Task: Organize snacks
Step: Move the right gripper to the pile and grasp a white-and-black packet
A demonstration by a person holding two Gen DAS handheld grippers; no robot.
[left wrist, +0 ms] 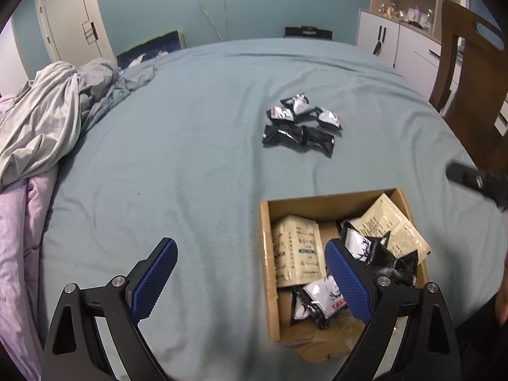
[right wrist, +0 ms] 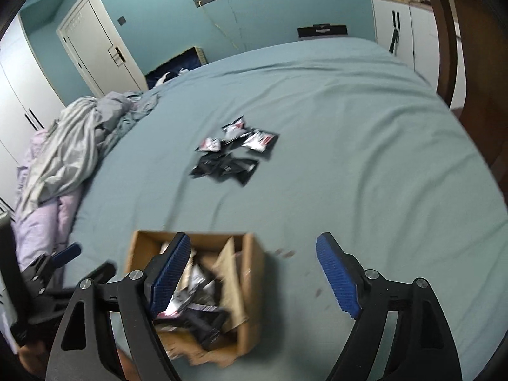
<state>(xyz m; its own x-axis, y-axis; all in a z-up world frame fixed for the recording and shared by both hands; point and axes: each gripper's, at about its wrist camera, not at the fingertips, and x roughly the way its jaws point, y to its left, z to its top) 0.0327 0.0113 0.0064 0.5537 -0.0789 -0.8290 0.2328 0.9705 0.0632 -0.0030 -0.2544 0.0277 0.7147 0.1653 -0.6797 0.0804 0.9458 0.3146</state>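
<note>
An open cardboard box [left wrist: 266, 254] lies on the blue-grey bed sheet, with beige sachets [left wrist: 298, 250] and black-and-white snack packets [left wrist: 320, 298] inside. Farther up the bed is a small pile of several black and white snack packets [left wrist: 301, 123]. My left gripper [left wrist: 250, 247] is open and empty; its right finger hangs over the box and its left finger over bare sheet. In the right wrist view, my right gripper [right wrist: 254, 239] is open and empty. Its left finger is above the box [right wrist: 254, 270] and its right finger above the sheet. The pile [right wrist: 235, 152] lies ahead of it.
Rumpled grey and lilac bedding [left wrist: 47, 127] is heaped along the bed's left side. A wooden chair [left wrist: 470, 79] stands at the right edge, with white cabinets [left wrist: 397, 41] behind it. A white door [left wrist: 70, 16] is at the far left.
</note>
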